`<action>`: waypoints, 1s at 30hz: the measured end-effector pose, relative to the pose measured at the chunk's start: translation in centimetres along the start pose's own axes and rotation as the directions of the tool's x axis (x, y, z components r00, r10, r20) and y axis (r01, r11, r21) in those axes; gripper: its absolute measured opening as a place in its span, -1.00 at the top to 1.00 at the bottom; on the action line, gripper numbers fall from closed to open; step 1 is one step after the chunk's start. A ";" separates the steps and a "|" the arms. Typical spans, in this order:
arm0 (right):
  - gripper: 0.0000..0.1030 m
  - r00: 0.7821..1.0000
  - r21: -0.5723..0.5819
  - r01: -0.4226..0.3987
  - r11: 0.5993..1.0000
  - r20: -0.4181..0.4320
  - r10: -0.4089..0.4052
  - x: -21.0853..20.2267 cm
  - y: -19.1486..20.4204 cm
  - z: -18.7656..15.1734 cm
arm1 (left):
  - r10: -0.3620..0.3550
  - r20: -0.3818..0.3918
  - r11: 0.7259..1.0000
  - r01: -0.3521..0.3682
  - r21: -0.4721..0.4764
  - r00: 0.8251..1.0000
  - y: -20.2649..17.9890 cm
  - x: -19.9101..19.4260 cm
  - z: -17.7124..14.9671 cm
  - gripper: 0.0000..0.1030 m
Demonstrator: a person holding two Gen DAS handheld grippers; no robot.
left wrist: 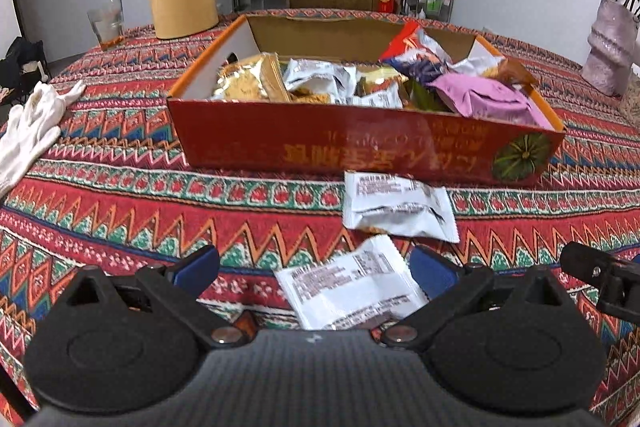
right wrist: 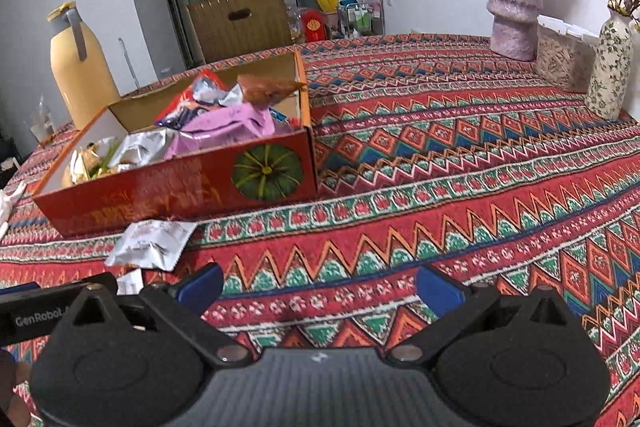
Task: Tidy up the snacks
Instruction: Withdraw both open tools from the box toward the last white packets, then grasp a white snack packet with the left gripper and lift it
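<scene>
Left gripper [left wrist: 314, 267]: jaws spread wide, a white packet [left wrist: 352, 289] lying on the cloth between them, untouched.
Right gripper [right wrist: 320, 285]: spread open over bare tablecloth [right wrist: 460, 167], gripping nothing.
Second packet [left wrist: 398, 207]: flat on the cloth, just before the box.
Box [left wrist: 360, 143]: red, holding mixed snacks.
</scene>
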State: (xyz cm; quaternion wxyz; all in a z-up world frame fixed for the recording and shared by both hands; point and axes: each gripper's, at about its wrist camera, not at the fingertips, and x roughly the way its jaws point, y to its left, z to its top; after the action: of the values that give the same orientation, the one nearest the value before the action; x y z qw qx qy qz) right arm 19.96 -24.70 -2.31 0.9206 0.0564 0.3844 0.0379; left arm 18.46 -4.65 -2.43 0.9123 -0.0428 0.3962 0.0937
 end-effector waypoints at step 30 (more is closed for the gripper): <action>-1.00 0.982 0.007 -0.093 0.996 -0.163 0.093 -2.8 -1.5 -0.6 | 0.013 -0.031 1.000 -0.013 -0.001 0.999 -1.8 1.3 -1.3 -0.38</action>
State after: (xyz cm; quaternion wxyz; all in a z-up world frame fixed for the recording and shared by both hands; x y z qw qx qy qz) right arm 17.63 -26.50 -0.98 0.8834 0.0708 0.4554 0.0852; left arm 18.75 -6.41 -4.23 0.9055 -0.0422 0.4104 0.0994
